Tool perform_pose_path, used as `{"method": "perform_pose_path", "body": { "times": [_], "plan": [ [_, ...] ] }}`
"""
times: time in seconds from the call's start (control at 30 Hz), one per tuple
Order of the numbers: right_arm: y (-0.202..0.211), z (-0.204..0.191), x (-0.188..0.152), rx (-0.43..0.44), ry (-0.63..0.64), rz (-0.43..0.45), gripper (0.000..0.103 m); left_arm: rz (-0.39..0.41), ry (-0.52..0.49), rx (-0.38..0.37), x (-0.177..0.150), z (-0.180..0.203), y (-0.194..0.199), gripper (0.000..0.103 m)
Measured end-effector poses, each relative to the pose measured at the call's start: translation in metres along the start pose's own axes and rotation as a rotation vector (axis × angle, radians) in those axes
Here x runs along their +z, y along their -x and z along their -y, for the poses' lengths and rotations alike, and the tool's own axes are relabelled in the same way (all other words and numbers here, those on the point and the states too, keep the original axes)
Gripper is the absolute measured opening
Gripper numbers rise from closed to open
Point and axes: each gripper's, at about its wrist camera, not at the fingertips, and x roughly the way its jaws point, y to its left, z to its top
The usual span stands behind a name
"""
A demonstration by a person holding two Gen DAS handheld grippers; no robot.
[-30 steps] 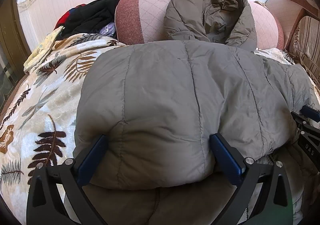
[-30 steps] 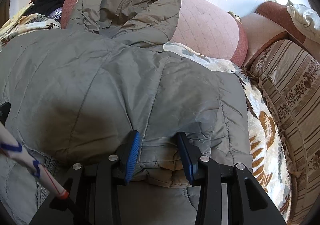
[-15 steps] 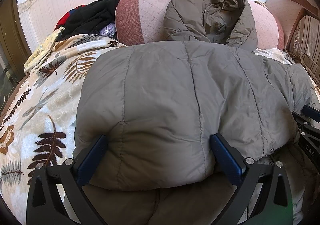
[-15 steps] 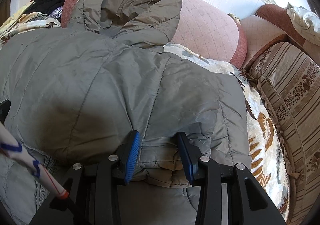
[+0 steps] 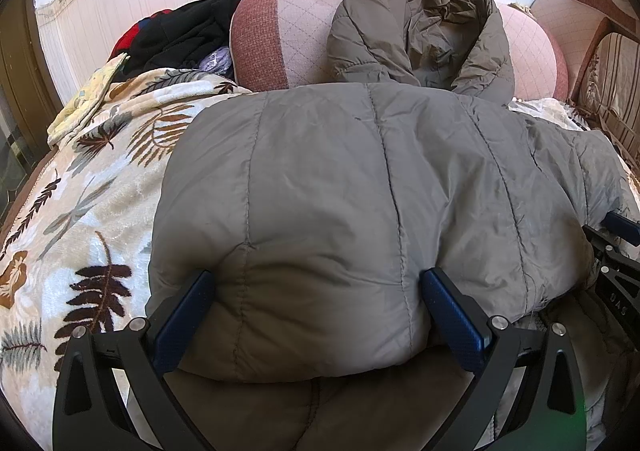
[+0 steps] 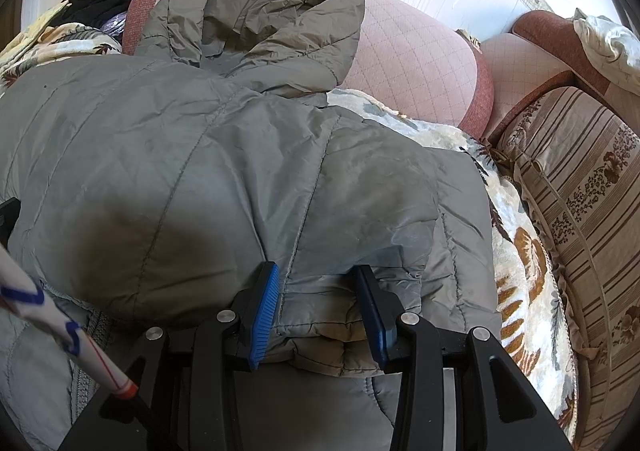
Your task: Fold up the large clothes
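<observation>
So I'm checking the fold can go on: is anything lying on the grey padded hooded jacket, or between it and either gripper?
Nothing visible. The left gripper and right gripper each already have a fold of the grey padded hooded jacket between their blue pads, and its top surface is bare.

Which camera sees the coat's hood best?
The right wrist view: the hood sits big and near, its crinkled lining open to the camera. The left wrist view shows the whole hood too, only smaller and farther back against the pink cushion.
</observation>
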Motion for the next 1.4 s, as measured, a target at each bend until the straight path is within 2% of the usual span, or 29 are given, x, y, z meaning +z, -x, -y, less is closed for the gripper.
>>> {"method": "perform_pose_path", "body": {
  "times": [0.2,0.4,0.47,0.6,0.77,0.87,0.93,1.03,1.1,1.23,1.33,1.4],
  "plan": [
    [0.0,0.0,0.0,-0.001,0.0,0.0,0.043,0.028,0.009,-0.02,0.006,-0.002,0.009,0.103],
    [-0.001,-0.001,0.0,-0.001,-0.003,-0.001,0.043,0.151,0.006,-0.055,0.021,-0.002,0.037,0.103],
    [-0.001,-0.001,0.0,-0.001,-0.003,0.0,0.043,0.138,-0.007,-0.041,0.021,-0.001,0.032,0.103],
    [-0.001,0.0,0.001,0.005,-0.009,-0.001,0.043,0.008,-0.006,-0.032,0.015,-0.001,0.0,0.103],
    [0.001,0.011,0.004,0.068,-0.049,-0.006,0.044,0.012,-0.001,-0.035,0.016,0.0,-0.002,0.103],
    [0.012,0.027,0.009,0.145,-0.106,0.002,0.051,0.018,0.007,-0.04,0.017,0.0,0.0,0.103],
    [0.03,0.04,0.014,0.187,-0.152,0.054,0.056,0.031,0.018,-0.05,0.019,-0.002,0.006,0.103],
    [0.055,0.048,0.021,0.193,-0.183,0.154,0.062,0.08,0.029,-0.064,0.021,-0.006,0.023,0.103],
    [0.06,0.046,0.022,0.231,-0.189,0.183,0.063,0.089,0.028,-0.067,0.02,-0.008,0.028,0.103],
    [0.032,0.034,0.018,0.29,-0.184,0.093,0.063,0.029,0.028,-0.068,0.017,-0.008,0.014,0.103],
    [0.013,0.034,0.014,0.278,-0.209,0.034,0.063,0.01,0.038,-0.074,0.016,-0.008,0.008,0.103],
    [0.011,0.039,0.013,0.28,-0.238,0.03,0.063,0.012,0.037,-0.073,0.017,-0.008,0.011,0.103]
  ]
}}
